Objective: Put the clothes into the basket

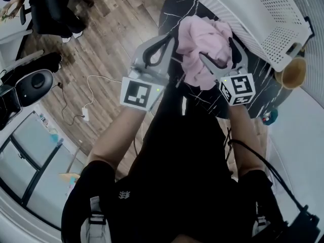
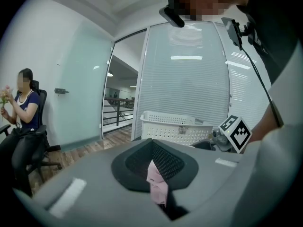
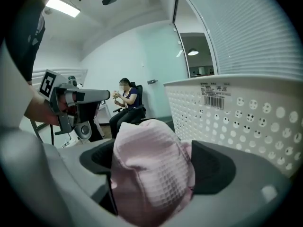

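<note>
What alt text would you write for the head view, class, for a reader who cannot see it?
A bunched pink cloth sits between two handheld grippers over a dark table: the left gripper pinches its edge, the right gripper has its jaws apart around it. A white basket stands beyond.

Support: round dark table (image 1: 171, 15), white veining on top; white perforated basket (image 1: 263, 14) stands on far right part, one corner past table rim; pink cloth (image 1: 202, 44) bunched over table top just beside basket, contact with top cannot be made out; tan bowl (image 1: 292, 73) at right rim, on table or off it unclear; wood-plank floor (image 1: 106, 29) left of table; white cable (image 1: 96, 80) looped on floor, ends at white plug block (image 1: 85, 114)
</note>
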Demonstrator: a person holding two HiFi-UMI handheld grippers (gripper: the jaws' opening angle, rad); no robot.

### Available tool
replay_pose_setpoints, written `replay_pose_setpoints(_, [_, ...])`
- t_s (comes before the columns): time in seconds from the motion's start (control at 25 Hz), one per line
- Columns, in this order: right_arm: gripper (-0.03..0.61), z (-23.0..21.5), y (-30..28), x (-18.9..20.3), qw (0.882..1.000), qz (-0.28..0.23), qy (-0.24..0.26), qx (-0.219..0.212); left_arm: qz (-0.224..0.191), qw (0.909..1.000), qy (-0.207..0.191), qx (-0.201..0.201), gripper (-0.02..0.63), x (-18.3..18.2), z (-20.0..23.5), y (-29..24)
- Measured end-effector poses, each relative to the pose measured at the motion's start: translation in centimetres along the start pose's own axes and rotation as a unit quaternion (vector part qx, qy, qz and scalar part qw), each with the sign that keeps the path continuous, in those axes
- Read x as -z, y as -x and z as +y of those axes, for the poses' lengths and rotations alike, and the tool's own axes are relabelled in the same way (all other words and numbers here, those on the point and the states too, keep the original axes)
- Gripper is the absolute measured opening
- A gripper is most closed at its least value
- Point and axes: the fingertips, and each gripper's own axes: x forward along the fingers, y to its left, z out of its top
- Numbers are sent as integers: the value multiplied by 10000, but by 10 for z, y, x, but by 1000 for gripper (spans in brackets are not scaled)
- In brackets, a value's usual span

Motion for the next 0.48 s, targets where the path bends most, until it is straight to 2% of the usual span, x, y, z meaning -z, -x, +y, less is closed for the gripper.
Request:
replay_pose_setpoints(0.16, [483, -1, -8, 7, 10000, 42, 45, -13, 36, 10000, -31, -34, 6, 7, 4, -2])
replay_pose_setpoints(0.36, [475, -1, -19, 20, 9994, 268, -177, -97, 109, 9999, 97, -88, 6, 14, 8, 2])
replay_pose_setpoints(0.48, [403, 1, -21, 24, 9990, 370, -188, -153, 154, 9998, 48, -118, 6, 15, 10, 4])
